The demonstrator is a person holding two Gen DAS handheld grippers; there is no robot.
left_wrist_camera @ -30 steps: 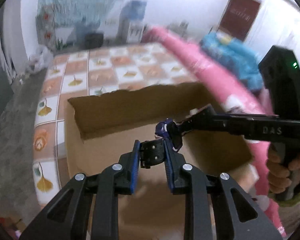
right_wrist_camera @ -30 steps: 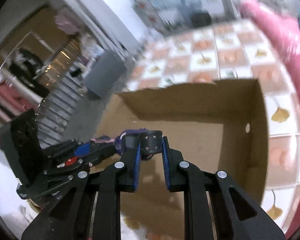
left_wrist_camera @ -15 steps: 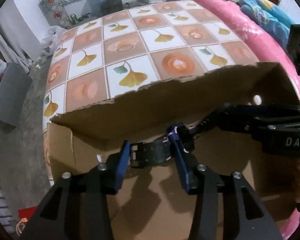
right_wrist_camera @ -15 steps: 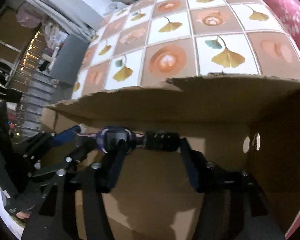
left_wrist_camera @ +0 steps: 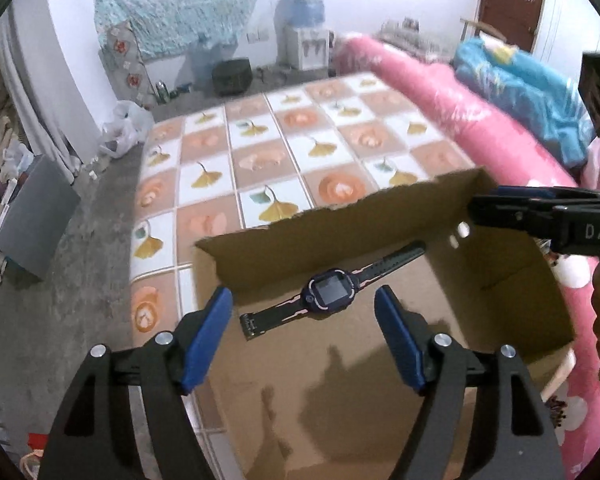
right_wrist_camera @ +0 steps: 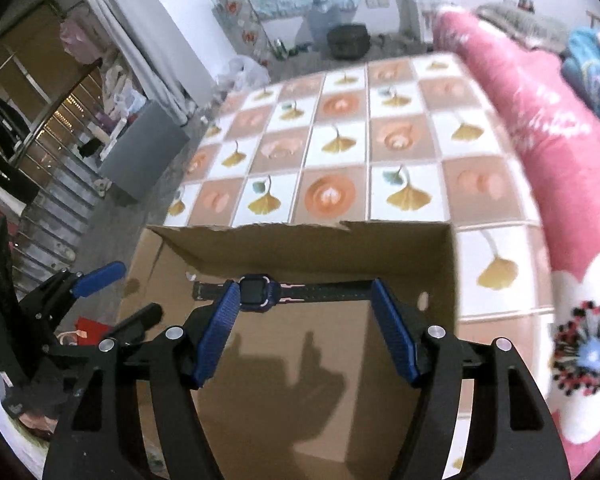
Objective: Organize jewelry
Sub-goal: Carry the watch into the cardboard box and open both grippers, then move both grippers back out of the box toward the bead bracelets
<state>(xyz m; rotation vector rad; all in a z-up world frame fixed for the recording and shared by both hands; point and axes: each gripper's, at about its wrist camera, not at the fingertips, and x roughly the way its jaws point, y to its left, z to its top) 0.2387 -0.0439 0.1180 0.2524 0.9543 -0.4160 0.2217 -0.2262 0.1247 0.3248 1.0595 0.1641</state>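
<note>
One watch (left_wrist_camera: 331,295), with a dark blue case, a square dark screen and a black strap with pink edging, lies stretched out flat on the floor of one open cardboard box (left_wrist_camera: 511,300), close to the box's far wall with its torn upper edge; in the right wrist view the watch (right_wrist_camera: 256,289) runs straight across between the two blue pads. Neither tool touches it. The left gripper (left_wrist_camera: 303,334) hangs above the box with its jaws spread wide, the watch lying in the gap ahead of them, and the right gripper (right_wrist_camera: 304,330) is likewise spread wide and holds nothing. Each tool shows in the other's view: the right one comes in from the right edge of the left wrist view, and the left one sits at the lower left of the right wrist view. The box rests on a surface covered by a checked cloth (left_wrist_camera: 284,148) of white and orange squares printed with yellow ginkgo leaves. To the right lies one pink flowered quilt (right_wrist_camera: 555,152), with a blue blanket (left_wrist_camera: 523,92) bundled behind it. Farther off are a grey concrete floor (left_wrist_camera: 80,248), one water dispenser (left_wrist_camera: 305,28) against the white wall, one dark basket (left_wrist_camera: 232,76) beside it, a teal hanging cloth (left_wrist_camera: 172,4) and one brown door (left_wrist_camera: 509,0).
</note>
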